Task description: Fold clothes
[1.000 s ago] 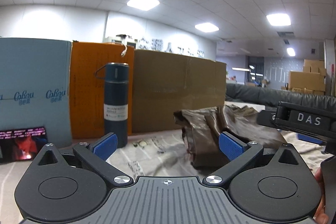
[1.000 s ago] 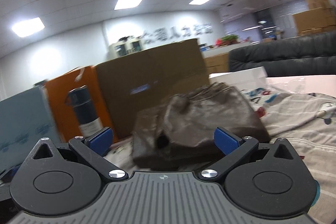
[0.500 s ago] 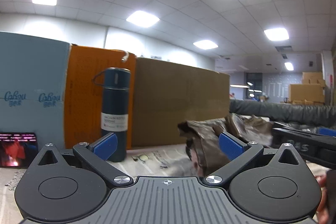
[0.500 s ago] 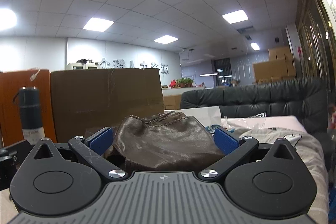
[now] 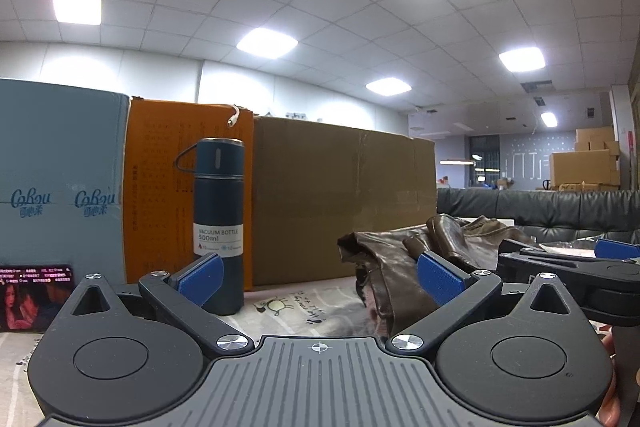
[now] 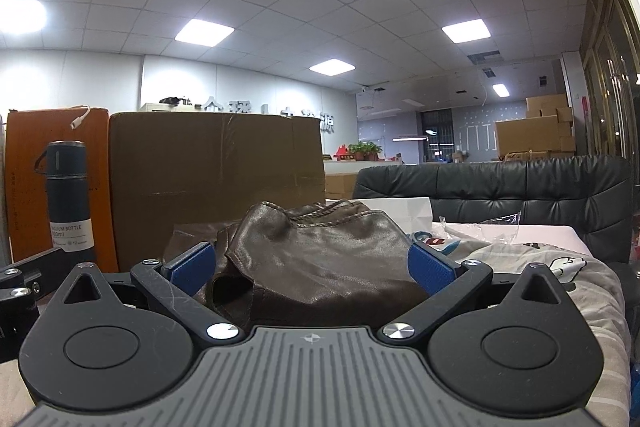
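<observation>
Printed cloth [image 6: 532, 259] under rumpled brown leather garment [image 6: 320, 259]

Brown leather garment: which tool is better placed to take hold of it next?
Probably the right tool: the brown leather garment sits centred between its open pads. The left tool frames mostly printed cloth.

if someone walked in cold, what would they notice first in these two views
First, the crumpled brown leather garment, heaped on the printed cloth right in front of the open right gripper. Next, the dark blue vacuum bottle standing upright at left, against an orange box and a big brown carton. The open left gripper holds nothing.
</observation>
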The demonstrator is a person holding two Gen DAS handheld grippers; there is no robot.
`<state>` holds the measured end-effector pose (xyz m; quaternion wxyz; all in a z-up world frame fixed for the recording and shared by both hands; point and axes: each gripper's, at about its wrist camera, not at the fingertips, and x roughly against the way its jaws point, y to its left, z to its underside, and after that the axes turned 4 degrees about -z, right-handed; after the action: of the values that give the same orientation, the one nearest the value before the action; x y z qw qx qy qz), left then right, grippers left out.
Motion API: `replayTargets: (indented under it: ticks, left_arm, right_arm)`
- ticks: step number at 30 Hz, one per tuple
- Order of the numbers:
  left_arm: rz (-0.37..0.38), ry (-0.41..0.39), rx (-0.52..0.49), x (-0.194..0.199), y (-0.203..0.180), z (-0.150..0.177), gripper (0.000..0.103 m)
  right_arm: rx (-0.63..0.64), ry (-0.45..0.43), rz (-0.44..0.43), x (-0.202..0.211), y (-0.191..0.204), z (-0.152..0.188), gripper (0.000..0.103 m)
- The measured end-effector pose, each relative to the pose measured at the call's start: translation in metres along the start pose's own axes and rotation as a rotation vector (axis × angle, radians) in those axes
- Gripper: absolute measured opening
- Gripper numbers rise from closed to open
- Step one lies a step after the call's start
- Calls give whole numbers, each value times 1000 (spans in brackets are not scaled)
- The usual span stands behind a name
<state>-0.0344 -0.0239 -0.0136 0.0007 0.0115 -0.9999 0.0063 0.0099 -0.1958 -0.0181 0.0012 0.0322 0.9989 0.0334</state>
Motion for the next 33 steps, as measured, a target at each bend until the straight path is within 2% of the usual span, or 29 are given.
replayTargets:
  ticks: [33]
  left_arm:
    - [0, -2, -1, 3, 0, 0, 103]
  right_arm:
    - [-12, 18, -13, -6, -1, 1, 103]
